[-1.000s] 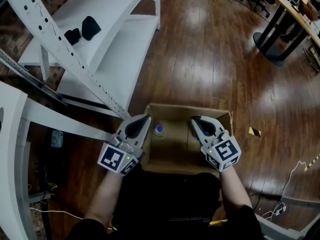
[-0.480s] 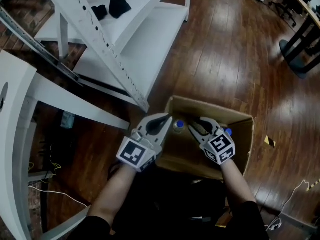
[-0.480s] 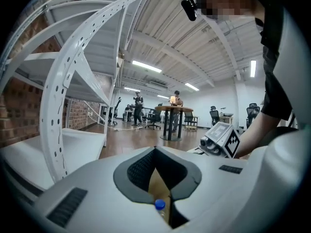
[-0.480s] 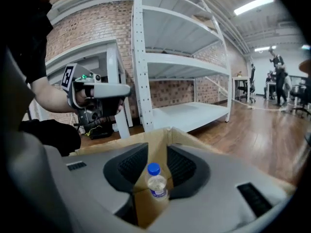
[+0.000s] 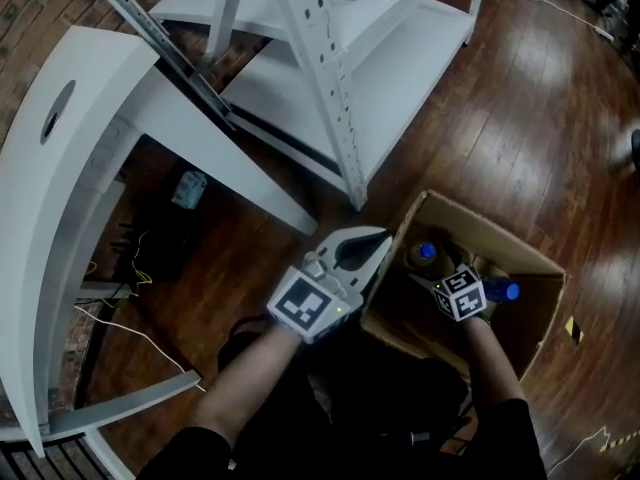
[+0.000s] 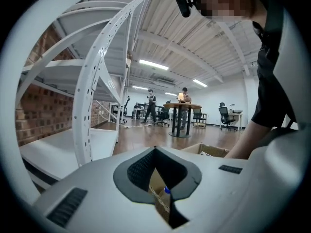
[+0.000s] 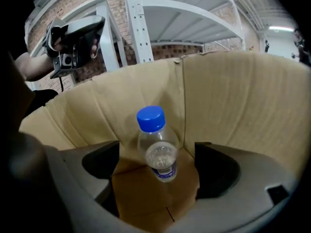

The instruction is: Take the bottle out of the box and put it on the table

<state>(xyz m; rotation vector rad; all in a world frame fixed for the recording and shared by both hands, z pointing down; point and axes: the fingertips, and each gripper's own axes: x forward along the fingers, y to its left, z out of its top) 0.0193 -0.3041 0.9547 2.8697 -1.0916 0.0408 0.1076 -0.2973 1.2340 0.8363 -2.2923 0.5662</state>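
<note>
Opening wide in the last moment, the jaws of the right gripper (image 7: 156,154) now stand apart on either side of a small clear plastic bottle with a blue screw cap (image 7: 156,142). The gripper itself has dropped from above the rim down into the brown cardboard box (image 7: 233,96). The bottle stands upright on the box floor near a corner, between the jaws but touched by neither pad.

The left gripper (image 6: 155,150) has its jaws together on nothing and hovers just outside the box's left wall, at the centre of the head view. A second blue cap (image 5: 505,291) shows toward the right side of the box in that view. The box rests on the dark wooden floor (image 5: 520,128). The white curved counter (image 5: 70,158) fills the upper left of the head view, well apart from the box.

The step in hand looks like the reach before the grasp: nothing is held yet. The next move likely calls for easing the jaws a little further on so the pads flank the bottle's body, then closing. After that comes a straight lift clear of the cardboard walls and a carry toward the counter at the upper left.
</note>
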